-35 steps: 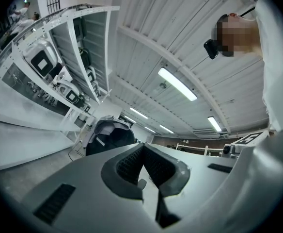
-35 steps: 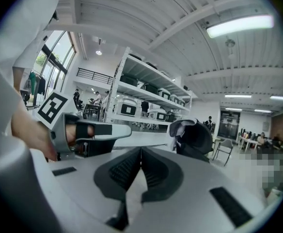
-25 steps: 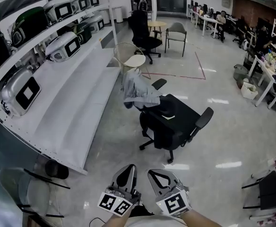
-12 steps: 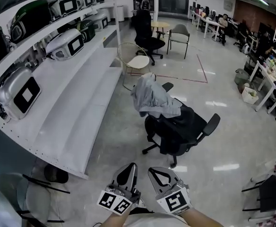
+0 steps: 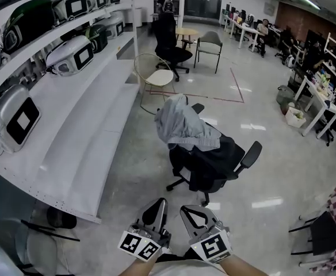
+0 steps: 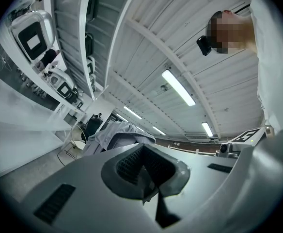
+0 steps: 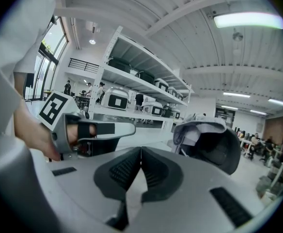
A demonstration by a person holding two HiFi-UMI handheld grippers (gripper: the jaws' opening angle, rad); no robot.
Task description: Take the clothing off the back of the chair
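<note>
Left gripper (image 5: 154, 209): jaws closed, nothing between. Right gripper (image 5: 192, 213): same, just beside it. Ahead, well apart: grey clothing (image 5: 179, 124) draped over back of black office chair (image 5: 217, 164), near white shelving (image 5: 81, 131).

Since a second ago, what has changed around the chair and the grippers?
Only the viewpoint shifted: the chair sits slightly lower in the head view, and the grey garment on its back shows wider. Nothing was taken hold of or let go. The garment still hangs on the chair; left gripper and right gripper stay low in front, jaws shut, empty.
</note>
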